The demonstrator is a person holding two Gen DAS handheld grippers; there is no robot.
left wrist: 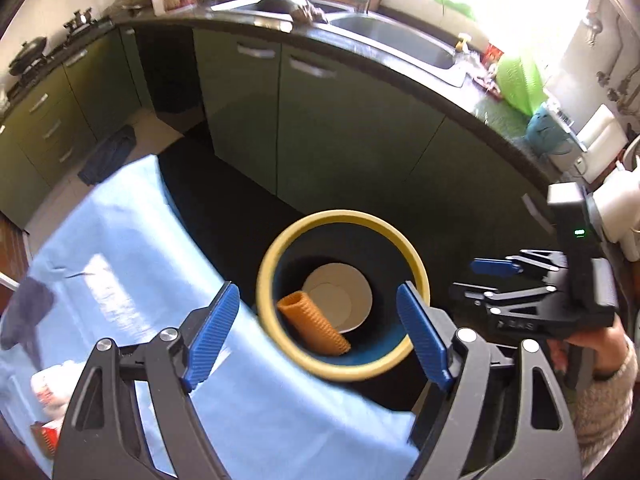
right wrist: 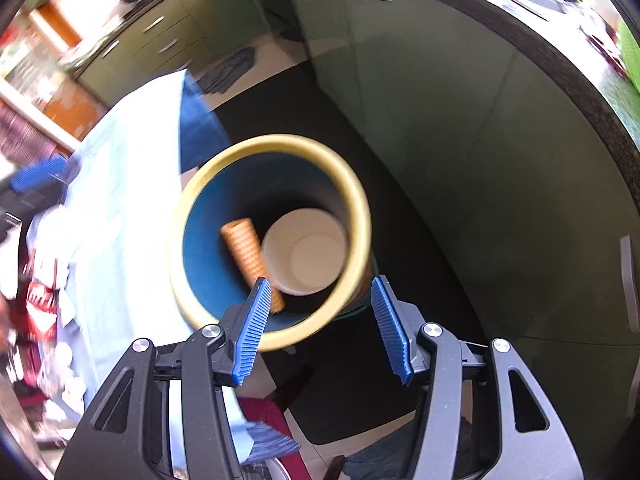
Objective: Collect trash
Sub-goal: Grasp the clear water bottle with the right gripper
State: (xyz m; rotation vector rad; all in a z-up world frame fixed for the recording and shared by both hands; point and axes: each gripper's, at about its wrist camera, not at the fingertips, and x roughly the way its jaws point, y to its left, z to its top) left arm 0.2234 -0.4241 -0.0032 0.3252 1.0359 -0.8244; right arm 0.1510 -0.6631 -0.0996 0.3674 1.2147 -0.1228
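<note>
Bin [left wrist: 421, 280] stood on the dark floor just beside the table's edge, its yellow rim ringing a blue inside. Down in it lay a white paper cup [left wrist: 340, 300], mouth up, and an orange ribbed tube [left wrist: 314, 324] leaning against the cup on the table side; the right wrist view showed the same pair, cup [right wrist: 306, 256] and tube [right wrist: 248, 254] touching.

Your left gripper [left wrist: 318, 330] hung over the bin with its blue pads spread wide and nothing between them. Your right gripper [right wrist: 318, 330] was also above the bin mouth, pads apart and holding nothing; from the left camera you could see it [left wrist: 496, 268] off to the bin's right, held in your right hand [left wrist: 596, 350].

The table wore a light blue cloth [left wrist: 132, 248], reaching right up to the bin. More trash [right wrist: 44, 304] sat on the cloth, red and white wrappers blurred beyond telling apart. Behind the bin ran green cabinets [left wrist: 332, 128] under a dark counter, with a steel sink [left wrist: 400, 40] set into it and a green bag [left wrist: 520, 80] near the sink.
</note>
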